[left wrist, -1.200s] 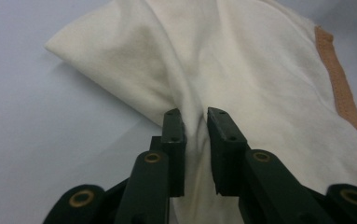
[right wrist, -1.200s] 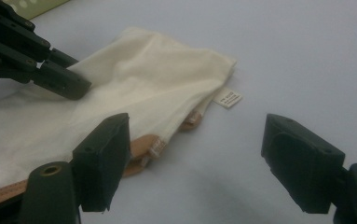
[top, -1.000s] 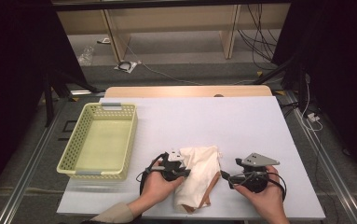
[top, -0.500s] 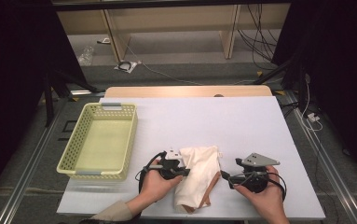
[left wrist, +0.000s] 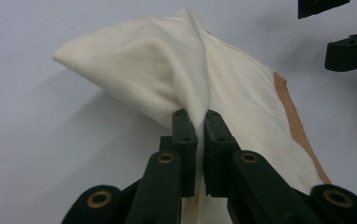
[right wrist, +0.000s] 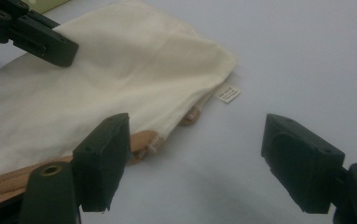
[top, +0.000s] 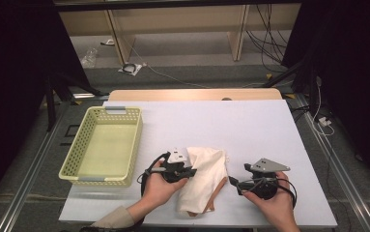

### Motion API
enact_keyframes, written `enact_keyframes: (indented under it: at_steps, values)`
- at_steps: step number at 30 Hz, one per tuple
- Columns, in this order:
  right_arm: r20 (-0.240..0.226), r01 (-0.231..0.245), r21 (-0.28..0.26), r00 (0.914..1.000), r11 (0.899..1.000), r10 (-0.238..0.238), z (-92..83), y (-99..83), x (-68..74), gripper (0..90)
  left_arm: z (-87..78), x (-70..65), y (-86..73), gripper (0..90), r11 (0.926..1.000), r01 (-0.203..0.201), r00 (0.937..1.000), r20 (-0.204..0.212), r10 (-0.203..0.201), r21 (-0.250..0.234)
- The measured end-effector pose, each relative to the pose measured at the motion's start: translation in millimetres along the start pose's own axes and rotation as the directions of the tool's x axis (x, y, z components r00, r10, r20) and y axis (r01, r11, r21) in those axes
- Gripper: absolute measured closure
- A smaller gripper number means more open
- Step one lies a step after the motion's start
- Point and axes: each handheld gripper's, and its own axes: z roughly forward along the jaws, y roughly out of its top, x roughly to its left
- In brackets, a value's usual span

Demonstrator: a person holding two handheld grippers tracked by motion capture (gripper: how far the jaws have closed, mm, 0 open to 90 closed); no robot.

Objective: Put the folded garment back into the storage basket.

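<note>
Now that the left tongs have nipped shut on a raised fold of the cream cloth, which lay flatter a second ago, the grasp looks made and lifting can likely follow. The right tongs gape wide and empty at the cloth's 3 o'clock edge. The cloth is soft, with tan trim and a small label, lying at the desk's 6 o'clock; a yellow basket sits at 9 o'clock.
</note>
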Motion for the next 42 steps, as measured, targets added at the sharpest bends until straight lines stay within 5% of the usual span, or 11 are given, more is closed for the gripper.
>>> enact_keyframes:
  at_steps: [27, 32, 42]
  values:
    - [0.002, -0.004, -0.03, 1.0, 1.0, 0.005, -1.4, 0.6, -1.1, 25.6, -22.5, 1.7, 13.6, 84.5, 0.9935, -0.095, 0.9951, -0.034, 0.093, -0.061]
    - [0.002, -0.004, -0.034, 1.0, 0.999, 0.004, -1.3, 0.6, -1.1, 25.6, -25.3, 2.2, 14.9, 84.5, 0.9848, -0.161, 0.9847, -0.077, 0.156, -0.064]
    - [0.006, -0.006, -0.031, 1.0, 0.999, 0.006, -1.3, 0.5, -1.2, 26.0, -32.2, 4.6, 18.9, 84.6, 0.9858, -0.144, 0.9877, -0.073, 0.138, -0.086]
